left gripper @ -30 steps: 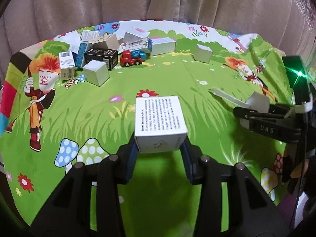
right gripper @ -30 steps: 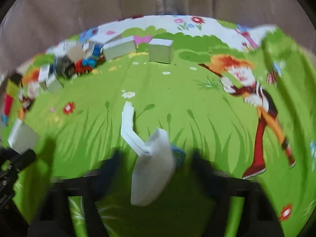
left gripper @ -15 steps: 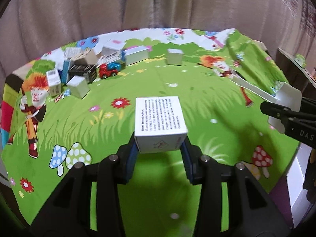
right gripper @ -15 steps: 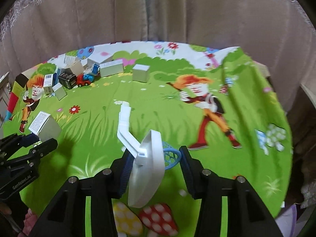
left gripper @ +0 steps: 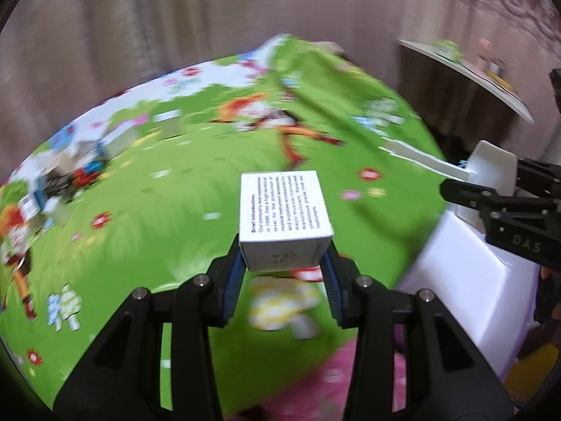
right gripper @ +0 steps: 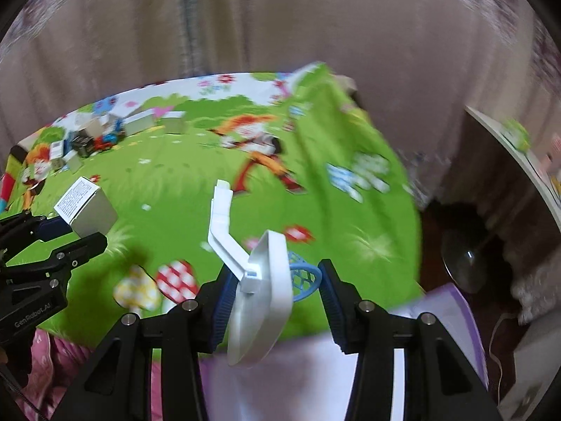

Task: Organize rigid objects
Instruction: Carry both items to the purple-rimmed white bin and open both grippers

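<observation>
My left gripper (left gripper: 284,273) is shut on a small white box with printed text (left gripper: 284,210) and holds it above the near right part of the green cartoon cloth (left gripper: 157,210). It also shows in the right wrist view (right gripper: 86,207). My right gripper (right gripper: 273,291) is shut on a white toy basketball hoop (right gripper: 261,291) with a blue net (right gripper: 303,277) and a white stand arm (right gripper: 221,217). It hangs over the cloth's near edge, above a white bin (left gripper: 466,280). The hoop also shows in the left wrist view (left gripper: 491,172).
Several small boxes and a red and blue toy truck (right gripper: 105,140) lie at the far left of the cloth. A curtain (right gripper: 280,28) hangs behind. A white shelf (right gripper: 519,161) stands at the right. A pink cloth (left gripper: 315,386) lies below the near edge.
Both grippers have swung right and back toward the cloth's near right edge, each still holding its object. The white bin has come into view under them.
</observation>
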Demonstrator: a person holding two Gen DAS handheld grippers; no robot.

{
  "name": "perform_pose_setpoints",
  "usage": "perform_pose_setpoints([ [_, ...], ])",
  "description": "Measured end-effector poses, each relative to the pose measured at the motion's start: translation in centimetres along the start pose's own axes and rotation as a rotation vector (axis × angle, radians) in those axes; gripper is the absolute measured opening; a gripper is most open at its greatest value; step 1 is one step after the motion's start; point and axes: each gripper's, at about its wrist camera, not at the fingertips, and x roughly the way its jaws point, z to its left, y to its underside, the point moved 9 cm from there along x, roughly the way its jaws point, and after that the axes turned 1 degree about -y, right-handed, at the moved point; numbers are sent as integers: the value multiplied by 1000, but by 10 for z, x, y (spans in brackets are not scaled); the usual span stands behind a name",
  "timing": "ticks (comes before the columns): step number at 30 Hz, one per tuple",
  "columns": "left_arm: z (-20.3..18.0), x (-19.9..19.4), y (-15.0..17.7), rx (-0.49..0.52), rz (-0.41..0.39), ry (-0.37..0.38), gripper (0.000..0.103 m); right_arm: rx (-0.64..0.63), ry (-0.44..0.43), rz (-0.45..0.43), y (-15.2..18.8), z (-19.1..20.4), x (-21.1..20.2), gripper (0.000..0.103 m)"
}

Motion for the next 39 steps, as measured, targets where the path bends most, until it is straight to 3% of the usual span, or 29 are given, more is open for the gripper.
perform_pose_setpoints([
  [5,-80,8,-2,139,44,111,45,76,88,21,34,-55,-19,47],
  [10,-147,19,12,271,98,172,45,145,208,51,70,-108,-33,47],
  [18,-193,41,39,358,169,205,46,247,250,94,119,-159,-40,48],
  [23,-208,33,45,313,169,335,54,287,233,133,137,-167,-35,49],
  [25,-204,29,43,288,147,341,72,317,224,149,142,-169,-31,50],
  [30,-171,20,30,198,99,311,76,380,197,145,144,-172,-34,55],
  [34,-124,11,11,173,21,213,77,413,168,92,125,-171,-42,60],
  [39,-27,-2,-1,74,-90,42,85,447,102,-15,82,-164,-58,61],
])
